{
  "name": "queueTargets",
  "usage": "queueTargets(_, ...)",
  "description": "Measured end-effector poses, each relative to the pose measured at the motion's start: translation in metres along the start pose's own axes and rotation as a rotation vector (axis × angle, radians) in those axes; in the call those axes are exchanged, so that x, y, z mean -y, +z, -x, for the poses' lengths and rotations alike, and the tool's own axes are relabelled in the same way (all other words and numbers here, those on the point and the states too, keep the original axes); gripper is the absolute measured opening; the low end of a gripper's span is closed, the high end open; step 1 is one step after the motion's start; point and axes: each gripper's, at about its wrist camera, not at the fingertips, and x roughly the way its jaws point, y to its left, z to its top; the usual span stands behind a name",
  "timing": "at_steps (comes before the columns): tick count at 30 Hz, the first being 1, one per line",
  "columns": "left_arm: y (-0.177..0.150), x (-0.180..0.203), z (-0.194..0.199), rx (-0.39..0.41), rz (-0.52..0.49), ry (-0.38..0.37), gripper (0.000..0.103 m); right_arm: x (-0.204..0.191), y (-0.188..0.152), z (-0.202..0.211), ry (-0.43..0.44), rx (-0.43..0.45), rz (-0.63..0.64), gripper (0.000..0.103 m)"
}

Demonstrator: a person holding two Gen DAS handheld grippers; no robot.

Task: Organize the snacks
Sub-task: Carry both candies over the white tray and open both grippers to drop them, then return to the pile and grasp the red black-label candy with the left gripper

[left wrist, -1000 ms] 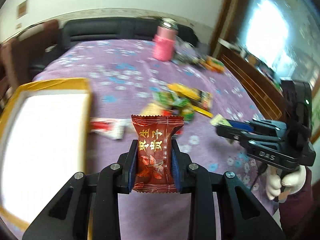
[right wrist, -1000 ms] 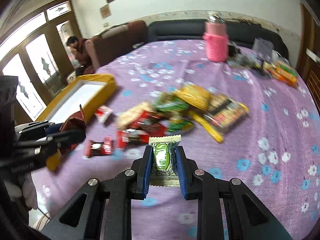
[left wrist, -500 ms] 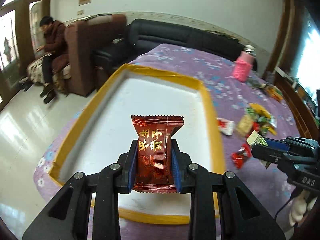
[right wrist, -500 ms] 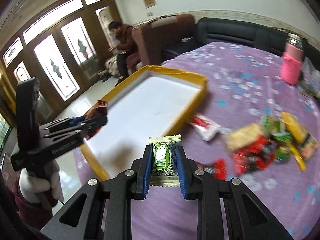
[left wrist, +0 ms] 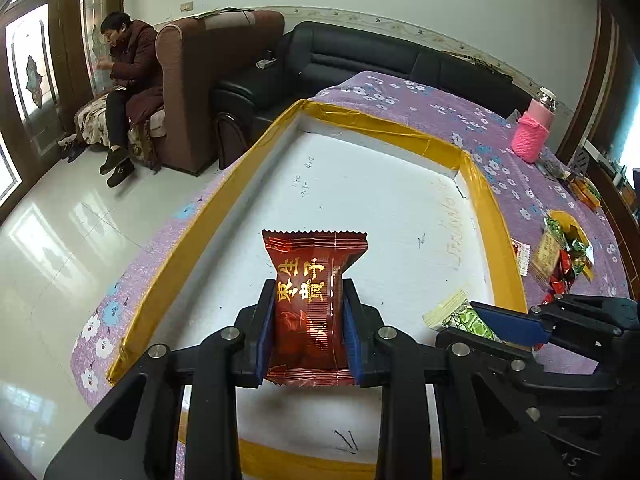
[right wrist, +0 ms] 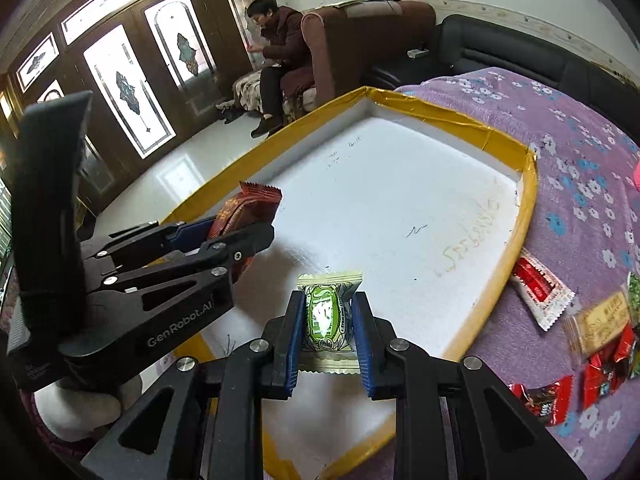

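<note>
My left gripper (left wrist: 308,324) is shut on a dark red snack packet (left wrist: 310,292) with gold characters, held above the near end of a white foam tray with a yellow taped rim (left wrist: 384,124). My right gripper (right wrist: 326,320) is shut on a green and white candy packet (right wrist: 326,312), over the tray's (right wrist: 528,196) near right part. Each gripper shows in the other's view: the right gripper (left wrist: 476,324) beside the left, the left gripper (right wrist: 244,228) to the left with the red packet (right wrist: 250,208). The tray's floor is bare.
The tray lies on a purple flowered cloth (left wrist: 520,184). Several loose snack packets (right wrist: 600,340) lie right of the tray. A pink bottle (left wrist: 536,132) stands far right. Beyond the table's left edge are a brown armchair (left wrist: 208,80), a seated person (left wrist: 128,80) and a black sofa (left wrist: 360,56).
Both grippers have swung left from the snack pile to over the tray, each still holding its packet. The right gripper now sits close beside the left.
</note>
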Motion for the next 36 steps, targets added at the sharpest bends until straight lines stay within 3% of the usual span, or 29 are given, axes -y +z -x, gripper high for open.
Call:
queueTargets(13, 0.0, -0.001, 0.004, 0.017, 0.003, 0.043, 0.029, 0.0, -0.003, -0.015, -0.024, -0.014, 0.01, 0.026)
queueTargets(19, -0.001, 0.002, 0.016, 0.038, 0.002, 0.057, 0.046, -0.003, -0.003, -0.005, -0.011, 0.016, 0.009, 0.034)
queueTargets(27, -0.002, 0.012, 0.041, 0.078, -0.016, 0.06, 0.057, -0.007, -0.009, 0.026, -0.024, 0.082, 0.024, 0.042)
queueTargets(36, -0.01, 0.045, 0.065, 0.096, -0.062, 0.046, 0.069, 0.018, -0.031, 0.065, -0.031, 0.143, -0.028, 0.051)
